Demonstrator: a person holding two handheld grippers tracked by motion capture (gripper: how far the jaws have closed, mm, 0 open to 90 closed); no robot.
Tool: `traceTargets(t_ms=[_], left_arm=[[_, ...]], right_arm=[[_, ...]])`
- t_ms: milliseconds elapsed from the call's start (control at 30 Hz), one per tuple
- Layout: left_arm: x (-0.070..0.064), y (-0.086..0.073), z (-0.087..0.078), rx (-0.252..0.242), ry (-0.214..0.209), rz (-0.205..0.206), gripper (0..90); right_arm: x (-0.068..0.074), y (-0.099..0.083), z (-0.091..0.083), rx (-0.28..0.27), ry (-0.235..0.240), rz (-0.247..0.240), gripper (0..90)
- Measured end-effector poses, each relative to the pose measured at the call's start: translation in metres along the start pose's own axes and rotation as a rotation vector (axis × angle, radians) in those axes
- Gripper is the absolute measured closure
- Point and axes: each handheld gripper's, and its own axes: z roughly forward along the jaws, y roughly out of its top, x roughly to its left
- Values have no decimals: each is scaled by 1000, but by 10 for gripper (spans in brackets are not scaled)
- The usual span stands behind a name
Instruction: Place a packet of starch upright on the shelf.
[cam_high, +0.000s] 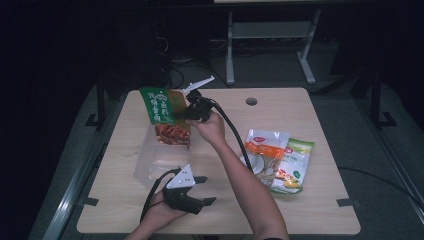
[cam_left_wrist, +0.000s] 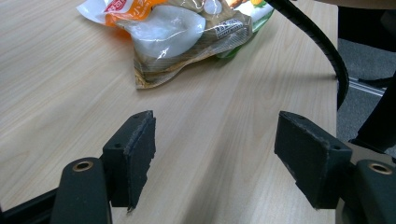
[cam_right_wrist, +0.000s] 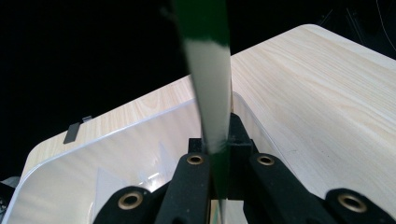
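Right tongs (cam_high: 186, 113): I have them clamped on the green snack bag (cam_high: 162, 107), gripping its right edge; in the right gripper view the jaws stand pressed together with the bag's edge (cam_right_wrist: 212, 93) rising straight up between them.

Green snack bag: I'm holding it upright in the air above the clear plastic bin (cam_high: 157, 162), near the far left part of the counter (cam_high: 300, 210). Its top is green with pale lettering, its lower part shows reddish-orange contents, and its lower end hangs at or just over the bin's far rim; I cannot tell whether it touches.

Clear plastic bin: it sits on the counter, left of centre, directly under the bag. In the right gripper view its transparent rim (cam_right_wrist: 116, 126) curves below my jaws, with the wood showing through.

Left tongs (cam_high: 200, 190): jaws wide apart and holding nothing. They rest low near the front edge of the counter, just in front of the bin, pointing right. In the left gripper view both black pads (cam_left_wrist: 140, 149) frame bare wood.

Other packets: an orange-and-white pouch (cam_high: 262, 150) lies flat on the right half of the counter, overlapping a green-and-yellow packet (cam_high: 295, 170) beside it. Both are well apart from the bin.

Cable: the right gripper's black cable (cam_high: 235, 135) trails from my hand toward the front of the counter.
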Motion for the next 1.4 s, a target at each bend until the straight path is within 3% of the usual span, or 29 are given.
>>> traceTargets(t_ms=[100, 333, 567, 1400], left_arm=[[0, 0, 1, 0, 2, -2, 289], [1, 0, 2, 6, 4, -4, 286], [1, 0, 2, 7, 7, -4, 283], [2, -1, 7, 24, 15, -3, 279]], right_arm=[[-1, 0, -1, 8, -7, 9, 879], [-3, 0, -10, 25, -29, 27, 692], [-2, -2, -22, 47, -62, 20, 577], [-8, -27, -85, 32, -116, 66, 492]])
